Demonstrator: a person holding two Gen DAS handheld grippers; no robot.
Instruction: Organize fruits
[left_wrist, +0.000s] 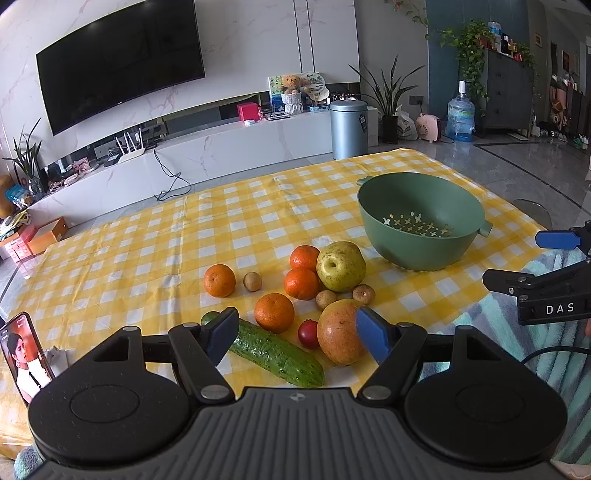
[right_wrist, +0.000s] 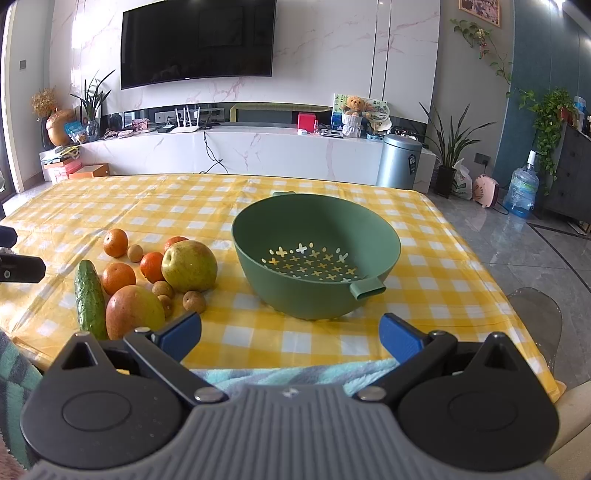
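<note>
A green colander (left_wrist: 421, 218) (right_wrist: 317, 254) stands empty on the yellow checked tablecloth (left_wrist: 147, 251). To its left lie several oranges (left_wrist: 274, 312), a yellow-green apple (left_wrist: 340, 266) (right_wrist: 189, 266), a red-yellow mango (left_wrist: 338, 336) (right_wrist: 133, 310), a cucumber (left_wrist: 277, 353) (right_wrist: 89, 299), a small red fruit (left_wrist: 308, 333) and small brown longans (left_wrist: 252, 281). My left gripper (left_wrist: 295, 334) is open and empty, low over the cucumber and mango. My right gripper (right_wrist: 290, 336) is open and empty, at the near table edge in front of the colander; it shows at the right of the left wrist view (left_wrist: 554, 258).
A phone (left_wrist: 26, 354) with a lit screen stands at the table's near left corner. A striped teal towel (right_wrist: 295, 373) lies along the near edge. Beyond the table are a TV wall, a white cabinet and a metal bin (left_wrist: 349, 127).
</note>
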